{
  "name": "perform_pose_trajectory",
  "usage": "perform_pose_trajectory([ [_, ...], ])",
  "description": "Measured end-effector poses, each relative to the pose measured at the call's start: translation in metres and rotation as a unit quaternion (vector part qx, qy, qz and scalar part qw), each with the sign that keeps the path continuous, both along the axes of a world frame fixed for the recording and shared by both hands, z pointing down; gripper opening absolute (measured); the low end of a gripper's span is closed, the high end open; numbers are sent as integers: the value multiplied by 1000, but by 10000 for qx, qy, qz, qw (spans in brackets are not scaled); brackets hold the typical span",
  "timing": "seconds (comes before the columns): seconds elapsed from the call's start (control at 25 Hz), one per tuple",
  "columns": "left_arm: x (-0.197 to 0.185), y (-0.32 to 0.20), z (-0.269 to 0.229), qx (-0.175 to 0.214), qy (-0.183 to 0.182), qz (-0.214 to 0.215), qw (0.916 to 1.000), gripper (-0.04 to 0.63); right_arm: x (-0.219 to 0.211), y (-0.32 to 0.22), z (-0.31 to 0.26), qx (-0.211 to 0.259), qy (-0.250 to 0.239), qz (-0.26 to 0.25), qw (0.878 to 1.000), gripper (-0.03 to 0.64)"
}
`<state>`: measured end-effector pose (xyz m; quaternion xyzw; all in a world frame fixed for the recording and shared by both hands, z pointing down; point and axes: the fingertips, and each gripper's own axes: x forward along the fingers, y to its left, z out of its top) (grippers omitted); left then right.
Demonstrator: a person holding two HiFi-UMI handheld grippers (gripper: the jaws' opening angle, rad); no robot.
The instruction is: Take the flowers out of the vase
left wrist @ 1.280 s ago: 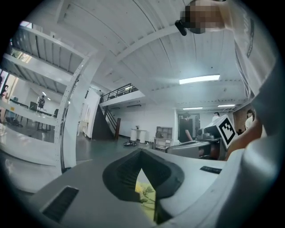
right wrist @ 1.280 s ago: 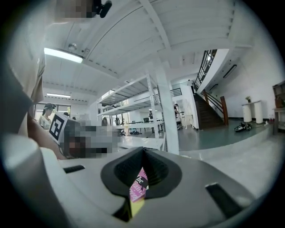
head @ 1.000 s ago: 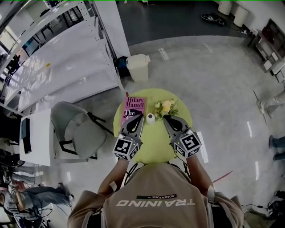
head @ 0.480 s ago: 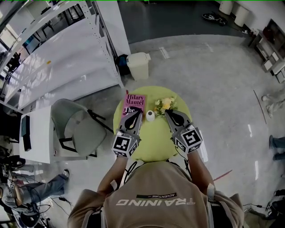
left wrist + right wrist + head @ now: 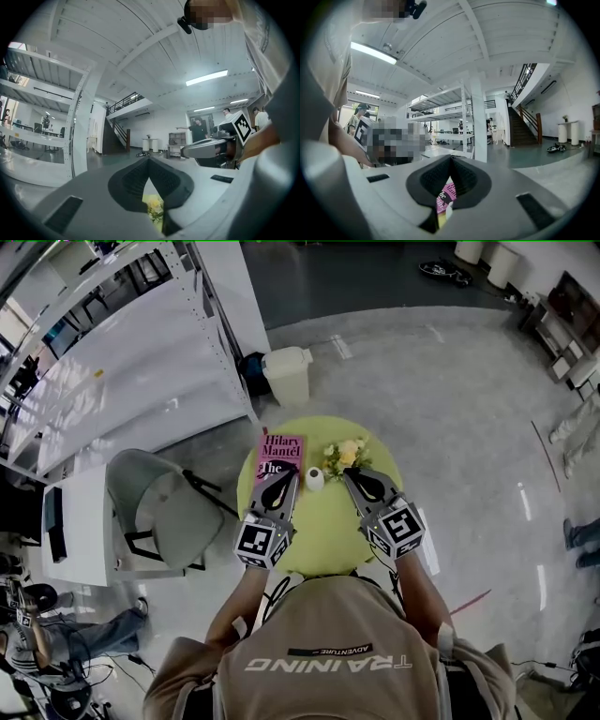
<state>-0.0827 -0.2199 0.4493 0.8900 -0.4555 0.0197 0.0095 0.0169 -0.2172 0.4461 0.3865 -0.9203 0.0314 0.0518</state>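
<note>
Left gripper [image 5: 284, 477]: fingers pressed together, empty. Pink book [image 5: 281, 454], white vase [image 5: 315, 480], then yellow-white flowers [image 5: 345, 457] with green leaves, far side of round yellow-green table [image 5: 323, 540]. Right gripper [image 5: 349, 473]: fingers pressed together, empty. Polished grey floor [image 5: 450, 409].

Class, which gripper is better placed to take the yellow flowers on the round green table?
Right: the right gripper, shut, points beside the yellow flowers; the left gripper is by the pink paperback book, farther off.

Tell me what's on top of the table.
A pink book, a small white vase and yellow flowers right of it. The left tool and right tool cover part of the table; the flowers' stems are hidden.
</note>
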Motion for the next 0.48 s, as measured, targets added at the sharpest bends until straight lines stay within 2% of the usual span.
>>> perform_pose_trajectory([
  [0.48, 2, 2, 4, -79, -9, 85, 9999, 2, 7, -3, 3, -95, -69, 66, 9999, -2],
])
